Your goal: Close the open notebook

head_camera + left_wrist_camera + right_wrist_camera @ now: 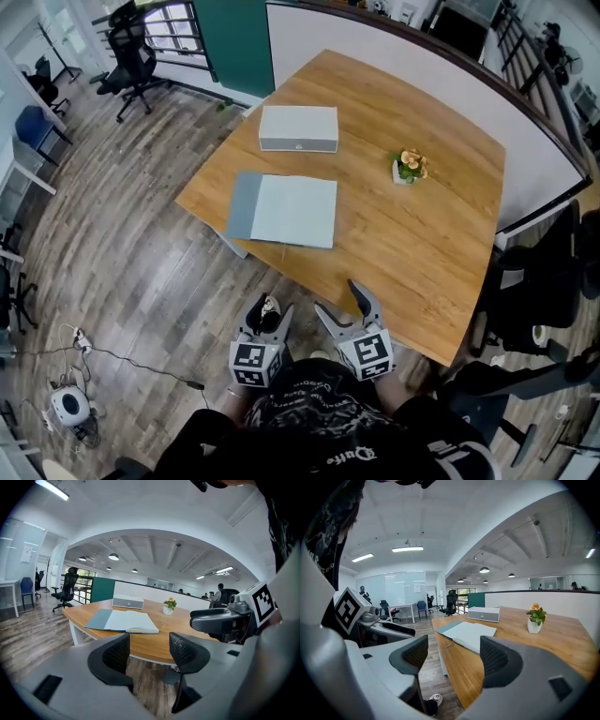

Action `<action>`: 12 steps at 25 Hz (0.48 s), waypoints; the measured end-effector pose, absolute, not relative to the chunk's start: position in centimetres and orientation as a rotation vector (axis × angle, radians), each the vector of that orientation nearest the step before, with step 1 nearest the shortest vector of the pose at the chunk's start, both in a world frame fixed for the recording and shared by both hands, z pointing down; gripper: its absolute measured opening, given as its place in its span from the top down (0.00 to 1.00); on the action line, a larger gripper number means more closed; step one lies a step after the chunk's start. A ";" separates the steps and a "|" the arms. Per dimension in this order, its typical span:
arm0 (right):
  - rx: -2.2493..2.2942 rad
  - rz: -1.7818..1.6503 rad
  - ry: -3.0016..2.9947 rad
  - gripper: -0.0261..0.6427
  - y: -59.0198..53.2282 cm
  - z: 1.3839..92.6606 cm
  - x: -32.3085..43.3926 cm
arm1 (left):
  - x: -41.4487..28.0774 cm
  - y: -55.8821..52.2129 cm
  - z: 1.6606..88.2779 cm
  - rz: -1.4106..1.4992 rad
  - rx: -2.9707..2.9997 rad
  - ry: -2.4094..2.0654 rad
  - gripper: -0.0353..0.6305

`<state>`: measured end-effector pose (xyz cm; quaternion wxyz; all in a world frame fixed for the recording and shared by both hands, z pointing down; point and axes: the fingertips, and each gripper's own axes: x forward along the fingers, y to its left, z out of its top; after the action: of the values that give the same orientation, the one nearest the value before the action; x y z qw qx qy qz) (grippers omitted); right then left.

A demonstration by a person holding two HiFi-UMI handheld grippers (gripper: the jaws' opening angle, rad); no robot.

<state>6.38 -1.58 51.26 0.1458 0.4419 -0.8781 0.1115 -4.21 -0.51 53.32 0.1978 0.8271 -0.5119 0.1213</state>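
Observation:
The open notebook [283,209] lies flat near the left edge of the wooden table [422,234], its grey cover flap to the left and pale pages to the right. It also shows in the left gripper view as the notebook [123,620] and in the right gripper view as the notebook [468,633]. My left gripper [268,310] hangs open below the table's near edge, empty. My right gripper [345,302] is open too, just over the near edge, nothing between its fingers. Both are well short of the notebook.
A grey box [298,128] sits behind the notebook. A small potted plant [409,168] stands to the right. Office chairs [534,281] are at the table's right side, another chair [131,56] far left. Cables and a round device [67,405] lie on the wood floor.

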 end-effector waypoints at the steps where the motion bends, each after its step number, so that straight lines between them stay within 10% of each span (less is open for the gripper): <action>1: 1.274 0.317 -2.522 0.46 -2.5 51.3 5.9 | -5.0 -1.4 53.5 0.333 2.313 -1.439 0.53; 12: 1.330 0.307 -2.429 0.46 -10.4 51.1 0.7 | -11.4 -11.3 53.4 0.373 2.320 -1.430 0.53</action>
<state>0.74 -10.44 51.12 0.1769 0.4698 -0.8581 0.1085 -11.39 -11.34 53.43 0.1940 0.8274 -0.5101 0.1329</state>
